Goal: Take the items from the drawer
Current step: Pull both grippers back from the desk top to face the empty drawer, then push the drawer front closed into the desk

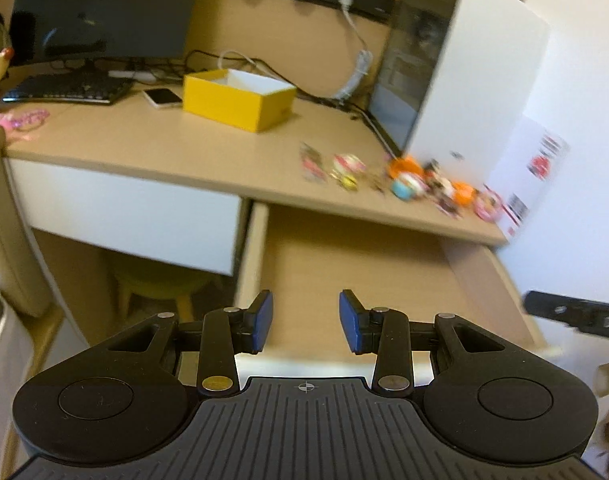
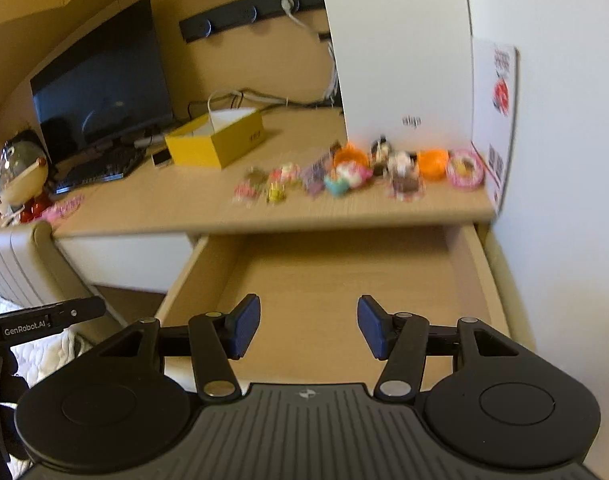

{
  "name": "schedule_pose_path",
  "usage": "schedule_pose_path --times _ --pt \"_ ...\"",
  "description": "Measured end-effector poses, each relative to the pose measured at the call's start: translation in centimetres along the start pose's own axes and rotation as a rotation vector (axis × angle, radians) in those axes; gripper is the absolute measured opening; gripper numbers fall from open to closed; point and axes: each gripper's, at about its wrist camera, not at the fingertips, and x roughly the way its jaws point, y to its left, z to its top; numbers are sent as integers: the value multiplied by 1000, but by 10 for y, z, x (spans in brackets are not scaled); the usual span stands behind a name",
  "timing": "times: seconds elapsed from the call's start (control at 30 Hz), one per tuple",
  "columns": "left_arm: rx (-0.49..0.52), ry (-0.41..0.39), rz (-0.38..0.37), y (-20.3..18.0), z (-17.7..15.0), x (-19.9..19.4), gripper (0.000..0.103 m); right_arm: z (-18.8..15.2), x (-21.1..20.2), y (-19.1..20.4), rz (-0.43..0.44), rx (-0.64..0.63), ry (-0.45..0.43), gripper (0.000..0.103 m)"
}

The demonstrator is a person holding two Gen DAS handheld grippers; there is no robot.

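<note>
The light wooden drawer point(image 1: 344, 264) point(image 2: 336, 276) is pulled out under the desk's right end, and its visible floor is bare. Several small colourful toys and trinkets point(image 1: 400, 178) point(image 2: 356, 172) lie blurred along the desktop front edge above it. My left gripper point(image 1: 305, 320) hovers open over the drawer's front part, nothing between its blue pads. My right gripper point(image 2: 308, 328) is also open and empty above the drawer front. The left gripper's body point(image 2: 44, 322) shows at the left edge of the right wrist view.
On the desk point(image 1: 152, 136) stand a yellow open box point(image 1: 238, 98) point(image 2: 216, 138), a phone point(image 1: 162, 97), a keyboard point(image 1: 64, 88), a monitor point(image 2: 100, 80) and a white computer case point(image 1: 464, 68). A white carton point(image 2: 498, 112) leans by the wall. A chair back point(image 1: 4, 220) is at left.
</note>
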Motion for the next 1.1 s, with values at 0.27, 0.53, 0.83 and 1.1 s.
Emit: schedule_pose_path --times 0.27,0.53,0.83,1.1 --pt "67 12 5 -52 -79 7 40 -85 -10 -4 -73 1 -24 58" --pt "130 -84 53 -69 -128 50 40 -143 20 -11 -194 -114 -121 58" --pt "77 -125 48 -61 -144 70 40 -159 51 -28 -179 -46 -77 58" --pt "92 -139 57 -59 -139 78 41 -150 59 -31 -186 -38 -125 58"
